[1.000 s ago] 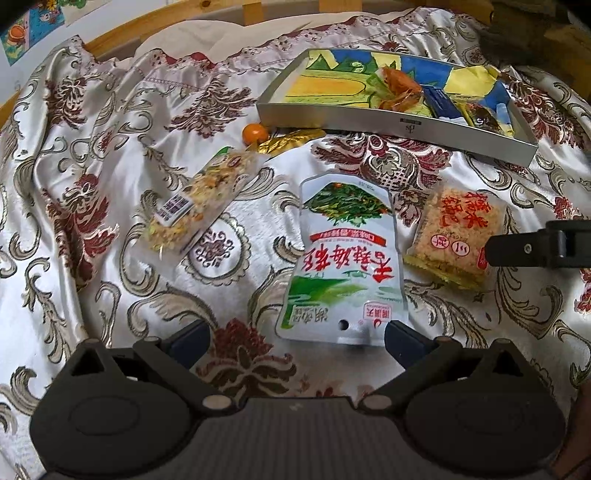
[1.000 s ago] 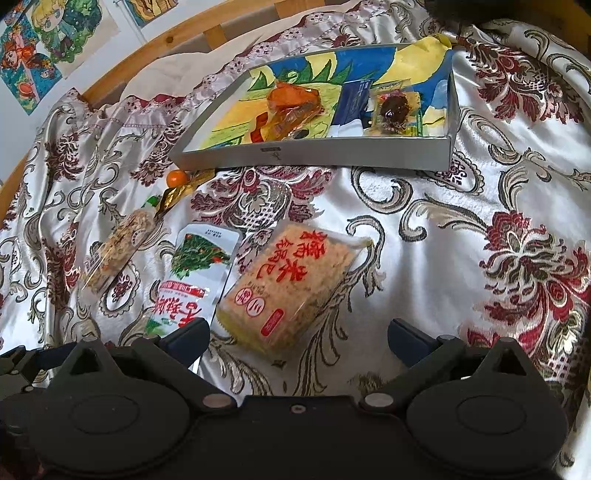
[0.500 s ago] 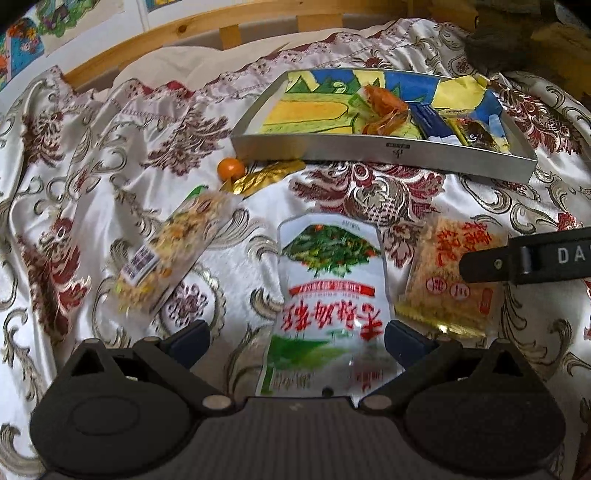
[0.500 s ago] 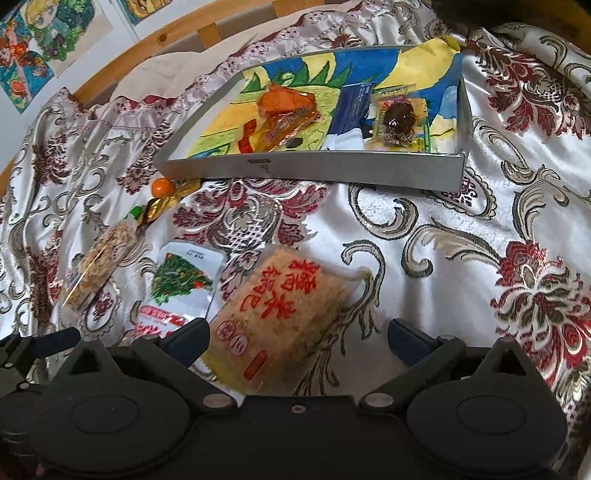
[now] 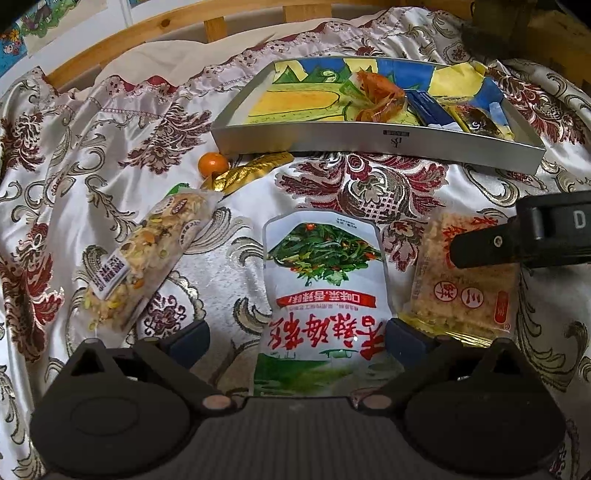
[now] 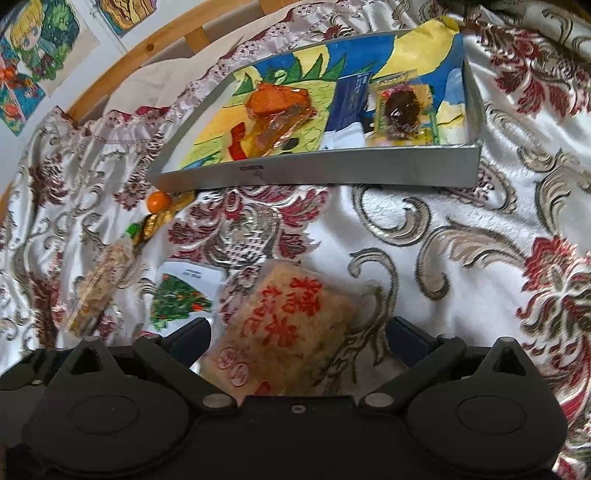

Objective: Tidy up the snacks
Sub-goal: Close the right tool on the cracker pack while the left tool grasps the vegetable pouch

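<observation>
A white and green seaweed snack pouch (image 5: pixel 325 295) lies flat on the patterned cloth, its near end between the fingers of my open left gripper (image 5: pixel 295 339). A rice cracker pack with red characters (image 6: pixel 284 328) lies between the fingers of my open right gripper (image 6: pixel 299 336); it also shows in the left wrist view (image 5: pixel 465 291), with a right gripper finger (image 5: pixel 517 240) over it. A grey tray (image 5: pixel 388 138) at the back holds an orange-wrapped snack (image 6: pixel 277 107), a blue packet (image 6: pixel 351 99) and a dark snack pack (image 6: pixel 402 110).
A mixed nut bar pack (image 5: pixel 144 258) lies to the left of the pouch. A small orange fruit (image 5: pixel 212 164) and a gold wrapped snack (image 5: pixel 247 171) lie in front of the tray's left corner. A wooden bed frame (image 5: pixel 184 18) runs along the back.
Both grippers have moved forward and lower over the cloth. The pouch now reaches between the left fingers and the rice cracker pack between the right fingers. Nothing is gripped.
</observation>
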`<action>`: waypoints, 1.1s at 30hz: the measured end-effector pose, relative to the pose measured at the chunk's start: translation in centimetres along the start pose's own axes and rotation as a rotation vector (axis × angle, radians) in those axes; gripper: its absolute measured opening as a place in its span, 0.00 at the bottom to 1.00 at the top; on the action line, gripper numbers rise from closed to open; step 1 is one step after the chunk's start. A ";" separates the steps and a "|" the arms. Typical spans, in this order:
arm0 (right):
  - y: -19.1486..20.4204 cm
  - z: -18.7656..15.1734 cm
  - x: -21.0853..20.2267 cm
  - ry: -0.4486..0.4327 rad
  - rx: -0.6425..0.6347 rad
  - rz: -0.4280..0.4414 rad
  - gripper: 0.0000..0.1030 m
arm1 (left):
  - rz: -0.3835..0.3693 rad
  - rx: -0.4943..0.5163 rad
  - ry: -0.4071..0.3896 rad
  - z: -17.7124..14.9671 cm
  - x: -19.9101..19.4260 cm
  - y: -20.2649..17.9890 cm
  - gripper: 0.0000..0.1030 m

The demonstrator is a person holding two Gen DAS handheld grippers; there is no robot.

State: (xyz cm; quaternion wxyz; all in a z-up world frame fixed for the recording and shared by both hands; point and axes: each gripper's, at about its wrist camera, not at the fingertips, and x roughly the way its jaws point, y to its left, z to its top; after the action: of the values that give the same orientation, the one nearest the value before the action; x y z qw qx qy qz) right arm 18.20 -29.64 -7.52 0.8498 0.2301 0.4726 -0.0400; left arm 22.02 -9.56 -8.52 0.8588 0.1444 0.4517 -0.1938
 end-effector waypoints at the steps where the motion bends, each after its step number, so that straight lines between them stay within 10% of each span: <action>1: 0.0 0.0 0.0 0.002 0.006 0.009 0.99 | -0.009 -0.001 0.003 0.0 0.1 0.0 0.99; 9: 0.7 -0.5 0.2 0.009 -0.022 0.001 0.94 | -0.065 -0.029 0.055 0.0 1.1 0.3 1.00; 16: 0.3 -0.6 -0.1 0.042 0.030 0.064 0.71 | -0.116 -0.121 0.085 0.1 1.3 1.5 0.94; 26: -0.1 -0.7 1.3 0.063 0.050 0.087 0.76 | -0.119 -0.111 0.083 0.3 1.8 1.5 0.98; 33: -0.8 -0.4 0.7 0.042 0.109 0.095 0.47 | -0.111 -0.110 0.072 0.5 1.6 1.5 0.92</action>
State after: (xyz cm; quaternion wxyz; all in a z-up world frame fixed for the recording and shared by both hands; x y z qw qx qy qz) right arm 18.06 -30.06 -8.51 0.8268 0.2991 0.4760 -0.0206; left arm 23.89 -8.71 -9.48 0.8366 0.0786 0.4997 -0.2105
